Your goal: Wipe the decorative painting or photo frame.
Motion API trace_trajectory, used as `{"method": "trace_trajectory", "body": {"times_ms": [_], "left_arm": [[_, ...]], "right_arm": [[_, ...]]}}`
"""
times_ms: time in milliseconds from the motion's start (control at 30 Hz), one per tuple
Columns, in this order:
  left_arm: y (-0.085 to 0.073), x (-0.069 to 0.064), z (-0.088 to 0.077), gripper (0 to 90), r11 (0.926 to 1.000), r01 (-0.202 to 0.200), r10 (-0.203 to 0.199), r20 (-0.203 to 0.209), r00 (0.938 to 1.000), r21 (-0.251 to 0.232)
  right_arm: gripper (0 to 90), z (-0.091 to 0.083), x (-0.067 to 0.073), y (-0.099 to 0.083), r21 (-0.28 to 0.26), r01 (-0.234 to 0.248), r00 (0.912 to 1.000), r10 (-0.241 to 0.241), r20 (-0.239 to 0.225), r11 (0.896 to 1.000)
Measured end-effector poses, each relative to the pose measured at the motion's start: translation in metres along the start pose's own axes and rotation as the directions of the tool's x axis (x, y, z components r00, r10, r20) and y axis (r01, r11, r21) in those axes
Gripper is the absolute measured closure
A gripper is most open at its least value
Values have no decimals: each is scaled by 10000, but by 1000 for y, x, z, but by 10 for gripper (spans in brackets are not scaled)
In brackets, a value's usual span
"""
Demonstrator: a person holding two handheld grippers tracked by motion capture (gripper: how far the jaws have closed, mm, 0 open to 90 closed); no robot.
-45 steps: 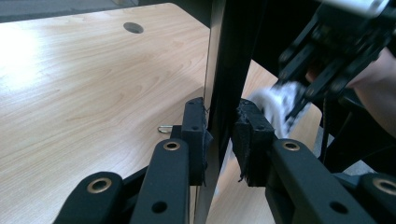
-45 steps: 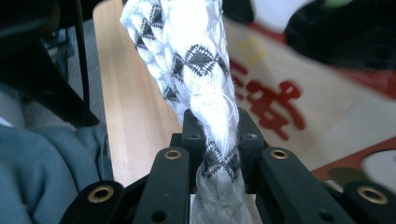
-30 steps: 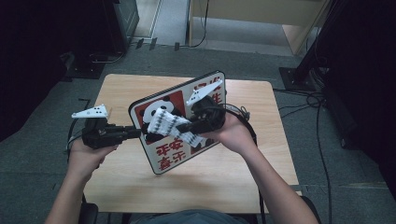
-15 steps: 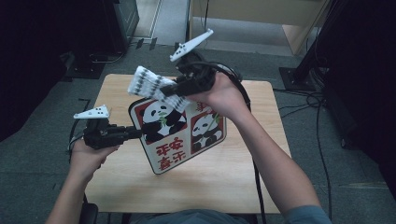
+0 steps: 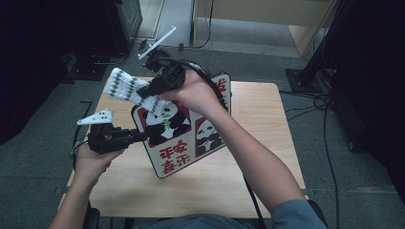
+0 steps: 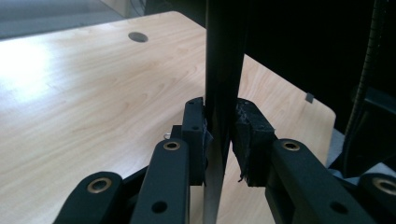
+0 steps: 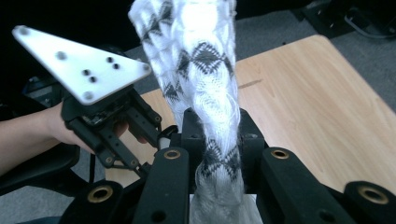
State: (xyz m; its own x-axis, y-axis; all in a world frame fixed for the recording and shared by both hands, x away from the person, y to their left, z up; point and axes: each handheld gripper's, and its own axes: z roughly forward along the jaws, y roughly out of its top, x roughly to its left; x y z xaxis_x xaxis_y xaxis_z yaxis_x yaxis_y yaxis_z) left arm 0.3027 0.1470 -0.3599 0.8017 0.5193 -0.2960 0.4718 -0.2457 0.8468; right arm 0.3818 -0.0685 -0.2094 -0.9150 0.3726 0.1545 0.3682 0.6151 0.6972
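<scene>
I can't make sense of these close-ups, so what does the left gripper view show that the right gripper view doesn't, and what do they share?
Left gripper view alone: the left gripper clamps the thin edge of a panda bag, seen edge-on as a dark strip.

Right gripper view alone: the right gripper is shut on a white-and-black patterned cloth, with the person's left hand behind.

Both: black jaws rising from below and the light wooden table.

The bench [image 5: 267, 143] is pale wood with rounded corners and a small round hole [image 6: 137, 37] near one edge. A panda board [image 5: 184, 138] stands tilted with its lower edge on the bench. Grey carpet [image 5: 344, 171] lies underneath.
</scene>
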Motion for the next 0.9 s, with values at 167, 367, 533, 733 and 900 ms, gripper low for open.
{"method": "trace_trajectory", "body": {"times_ms": [167, 367, 533, 733, 900], "left_arm": [[0, -1, 2, 774, 9999, 30, -28, -162, 9999, 111], [0, -3, 1, 778, 9999, -36, 41, -301, 9995, 144], [0, -3, 1, 784, 9998, 69, -65, -210, 9998, 195], [-1, -3, 1, 783, 9999, 79, -76, -214, 9997, 140], [-1, -3, 1, 785, 9998, 101, -98, -213, 9997, 156]], "right_arm": [[793, 7, -1, -3, 188, -85, 10000, 85, -22, 9998], [784, 7, -5, -8, -26, -152, 9998, 152, -150, 9999], [777, 5, -7, -12, -218, -177, 9997, 173, -188, 9996], [775, 1, -13, -17, -329, -263, 9996, 259, -146, 9991], [770, -2, -18, -21, -445, -343, 9993, 338, -127, 9984]]}}
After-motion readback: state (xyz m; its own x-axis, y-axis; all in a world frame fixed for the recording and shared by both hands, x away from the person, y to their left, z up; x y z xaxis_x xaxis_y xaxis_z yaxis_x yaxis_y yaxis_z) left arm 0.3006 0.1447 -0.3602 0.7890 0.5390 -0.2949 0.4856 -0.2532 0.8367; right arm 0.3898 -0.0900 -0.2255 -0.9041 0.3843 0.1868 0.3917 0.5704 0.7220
